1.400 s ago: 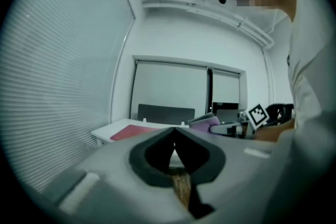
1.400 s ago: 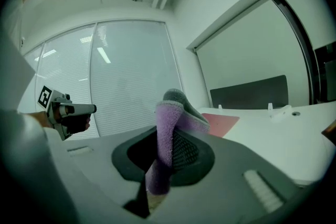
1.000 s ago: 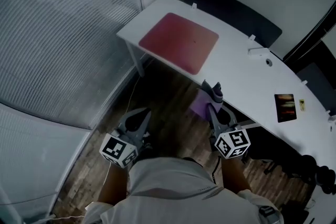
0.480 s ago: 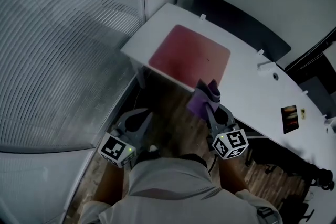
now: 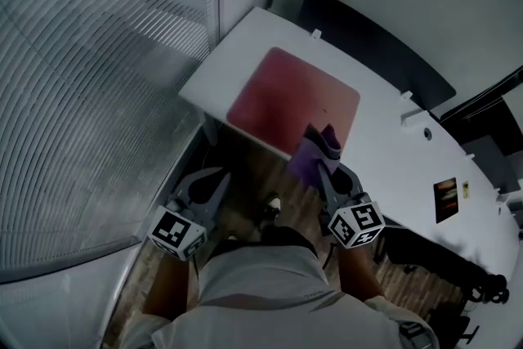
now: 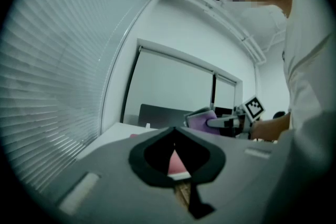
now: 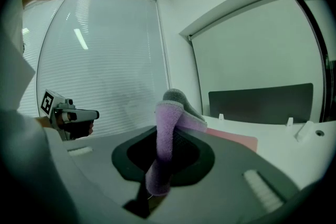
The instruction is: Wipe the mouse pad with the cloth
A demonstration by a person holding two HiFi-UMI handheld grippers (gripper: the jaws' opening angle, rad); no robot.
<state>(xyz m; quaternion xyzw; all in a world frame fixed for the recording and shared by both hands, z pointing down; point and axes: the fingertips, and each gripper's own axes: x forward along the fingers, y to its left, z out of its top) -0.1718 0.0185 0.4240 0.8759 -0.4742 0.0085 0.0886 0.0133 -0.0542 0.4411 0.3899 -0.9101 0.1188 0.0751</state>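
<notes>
R gripper (image 5: 328,149): jaws pinching purple cloth (image 5: 307,159), folded, grey side on top, a tail hanging below the jaws. L gripper (image 5: 214,177): jaws pressed together, nothing btwn them, held low over the wood floor (image 5: 245,155), well apart from the desk (image 5: 384,151).

Red mouse pad (image 5: 290,98) lies flat at the desk's window-end corner, nothing on it. From the head view the cloth sits at the pad's near edge. R gripper view shows the pad beyond the cloth w/ a gap, so it looks to be in the air, no contact.

Progress, as I judge it: cloth picked up and brought to the desk, wiping not yet begun. Left: lower cloth onto pad and pass it across the whole surface. No dirt visible on the pad from here.
</notes>
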